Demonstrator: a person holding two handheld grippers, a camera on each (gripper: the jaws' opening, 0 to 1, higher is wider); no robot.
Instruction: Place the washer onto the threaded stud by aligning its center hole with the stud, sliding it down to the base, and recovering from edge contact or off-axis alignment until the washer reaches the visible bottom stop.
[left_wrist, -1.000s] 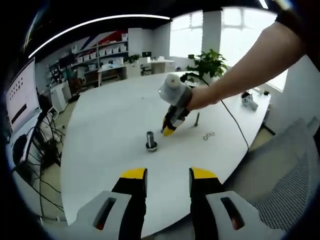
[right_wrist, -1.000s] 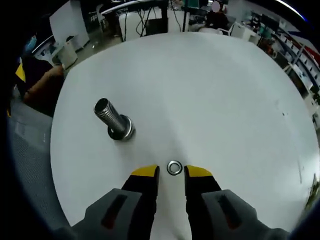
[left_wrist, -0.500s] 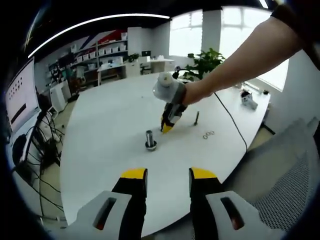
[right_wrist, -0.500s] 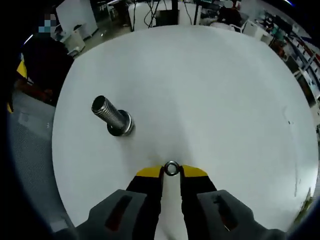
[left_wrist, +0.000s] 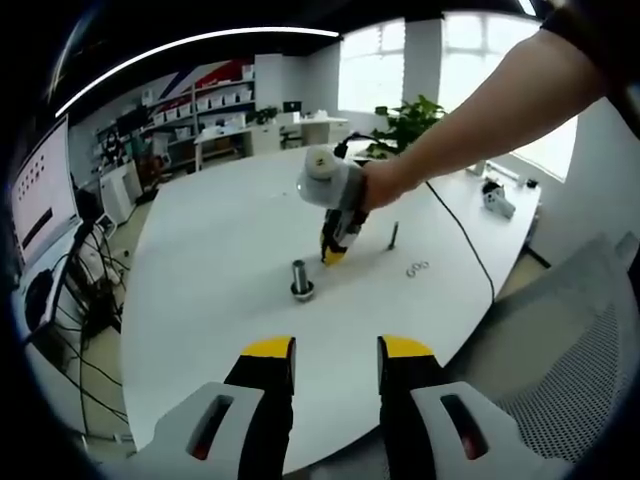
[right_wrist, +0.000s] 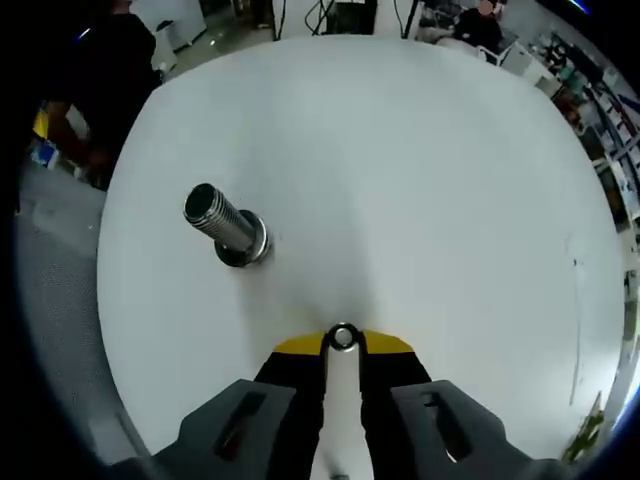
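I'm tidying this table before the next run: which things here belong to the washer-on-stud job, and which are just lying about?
Job:
- washer, pinched in the right gripper
- threaded stud, upright on the table

Lying about:
- spare washers
- small bolt
- black cable
- left gripper, idle and open

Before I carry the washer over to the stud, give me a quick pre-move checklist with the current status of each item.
1. Washer pinched between the right claw tips: ok.
2. Washer lifted off the white table: cannot tell.
3. Threaded stud standing upright on its base, nothing on it: ok.
4. Table between washer and stud bare of obstacles: ok.
5. Washer hole lined up with the stud axis: not ok, stud sits well to the side.
6. Left claw open, held back at the near table edge, away from the stud: ok.
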